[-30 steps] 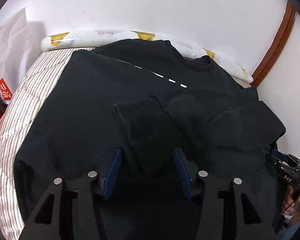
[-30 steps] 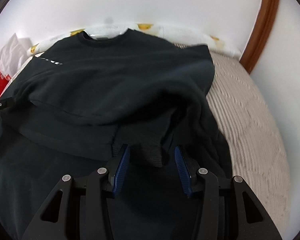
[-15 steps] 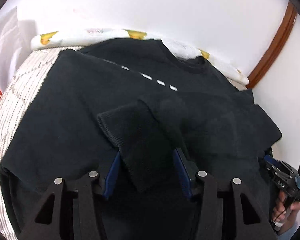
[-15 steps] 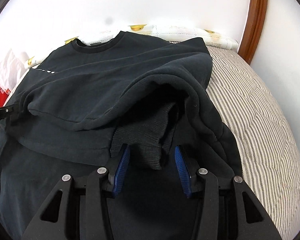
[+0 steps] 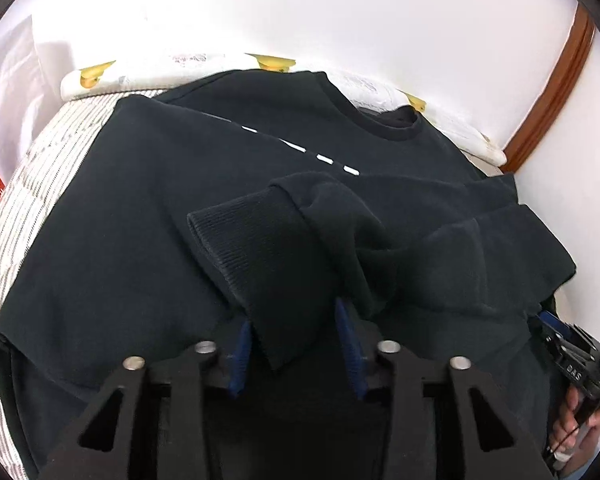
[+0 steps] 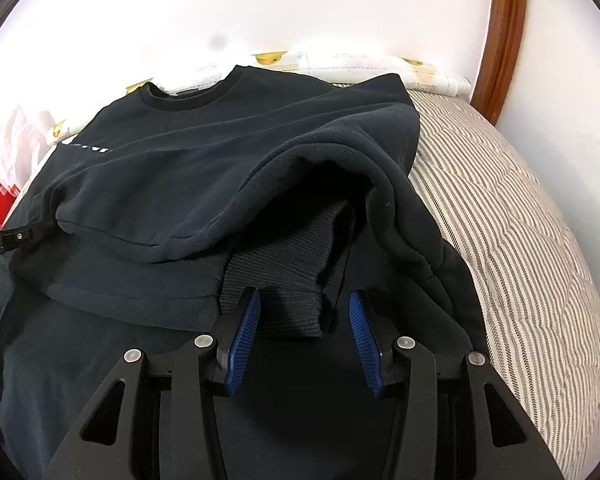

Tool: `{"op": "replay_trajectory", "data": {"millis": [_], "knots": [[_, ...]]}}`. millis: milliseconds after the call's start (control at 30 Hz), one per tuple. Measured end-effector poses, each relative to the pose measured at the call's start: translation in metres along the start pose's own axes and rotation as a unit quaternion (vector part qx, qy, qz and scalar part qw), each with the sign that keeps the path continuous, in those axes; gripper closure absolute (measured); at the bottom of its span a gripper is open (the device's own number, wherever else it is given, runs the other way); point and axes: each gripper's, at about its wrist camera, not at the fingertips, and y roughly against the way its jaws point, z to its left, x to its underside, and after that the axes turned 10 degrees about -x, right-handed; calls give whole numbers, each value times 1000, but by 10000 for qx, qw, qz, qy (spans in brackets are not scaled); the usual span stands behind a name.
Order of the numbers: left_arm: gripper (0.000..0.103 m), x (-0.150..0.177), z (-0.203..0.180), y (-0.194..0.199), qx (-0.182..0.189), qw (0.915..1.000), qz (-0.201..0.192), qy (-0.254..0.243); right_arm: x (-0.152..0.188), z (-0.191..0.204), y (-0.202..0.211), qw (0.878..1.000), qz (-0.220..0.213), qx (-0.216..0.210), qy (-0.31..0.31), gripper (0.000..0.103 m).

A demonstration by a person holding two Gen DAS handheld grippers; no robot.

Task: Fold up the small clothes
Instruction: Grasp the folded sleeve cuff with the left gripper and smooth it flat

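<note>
Both grippers are standing wide: left gripper (image 5: pixel 296 344) framing a ribbed cuff (image 5: pixel 260 256), right gripper (image 6: pixel 304 336) framing the black fleece sweatshirt's (image 6: pixel 172 168) knit cuff on the striped quilted bed (image 6: pixel 512 216)

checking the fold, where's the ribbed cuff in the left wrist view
The ribbed cuff lies center frame on the black sweatshirt, just beyond the left tool, below the white dashes.

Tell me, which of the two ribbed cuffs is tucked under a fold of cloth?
The ribbed cuff at the right gripper: a sleeve fold of the black sweatshirt arches over it. The cuff at the left gripper lies uncovered on top.
</note>
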Motion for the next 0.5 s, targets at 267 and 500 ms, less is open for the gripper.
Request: {"op": "replay_trajectory", "data": {"millis": [267, 500], "knots": [[94, -23, 31, 60, 272, 9962, -733, 380, -2, -3, 0, 9999, -128, 72, -34, 72], [94, -30, 60, 98, 56, 9924, -1149, 434, -6, -9, 2, 9989, -107, 444, -118, 82]]}}
